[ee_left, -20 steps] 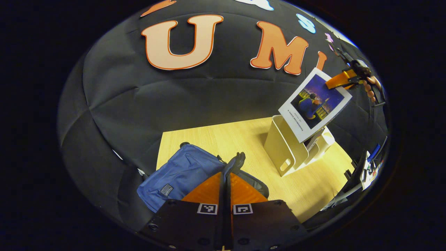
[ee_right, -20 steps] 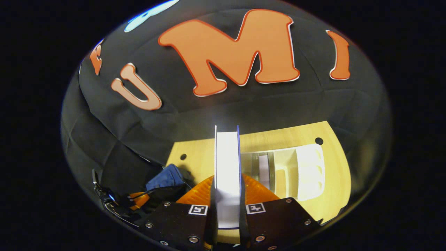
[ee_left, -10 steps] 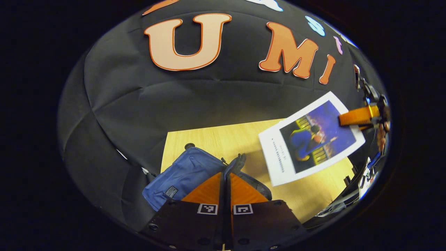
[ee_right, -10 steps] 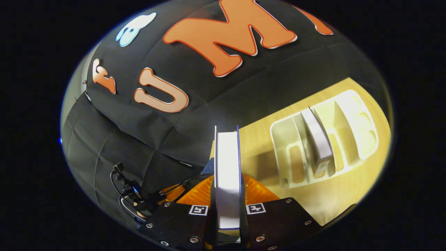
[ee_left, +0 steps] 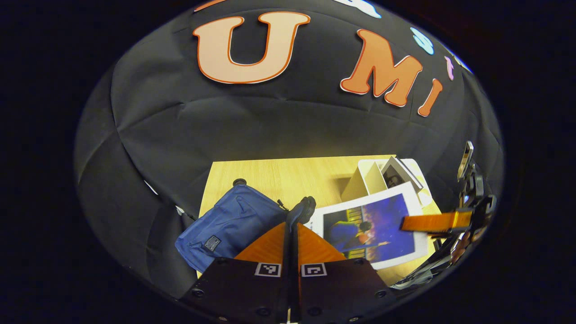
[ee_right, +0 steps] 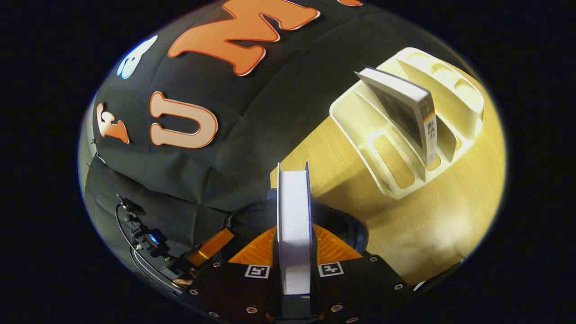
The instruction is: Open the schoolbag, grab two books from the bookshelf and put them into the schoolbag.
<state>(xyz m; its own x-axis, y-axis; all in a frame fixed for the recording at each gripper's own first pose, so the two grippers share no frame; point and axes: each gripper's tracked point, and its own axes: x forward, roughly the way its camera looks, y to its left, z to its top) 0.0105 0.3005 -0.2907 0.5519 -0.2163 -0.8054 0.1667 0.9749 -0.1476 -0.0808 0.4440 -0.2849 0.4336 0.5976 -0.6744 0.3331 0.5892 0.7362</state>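
- Over the last second I have carried the white-bordered book with the blue illustrated cover clear of the cream plastic bookshelf and swung it down and left, so that in the left gripper view it now hangs low over the pale wooden table, just beside the blue fabric schoolbag.
- By my reckoning the first book is off the shelf and nearly at the bag; slipping it into the opening comes next.
- My right hand-held gripper is clamped on that book, both fingers pressing its covers, the white page edge standing upright between them in the right gripper view.
- It has tipped over and turned left: the bag's dark opening lies right under the book, and the bookshelf sits far right.
- My left hand-held gripper is closed tight, fingers together, pinching the bag's dark edge and lifting it to hold the mouth open.
- A second, grey-covered book leans tilted in a middle slot of the bookshelf, still to be fetched.
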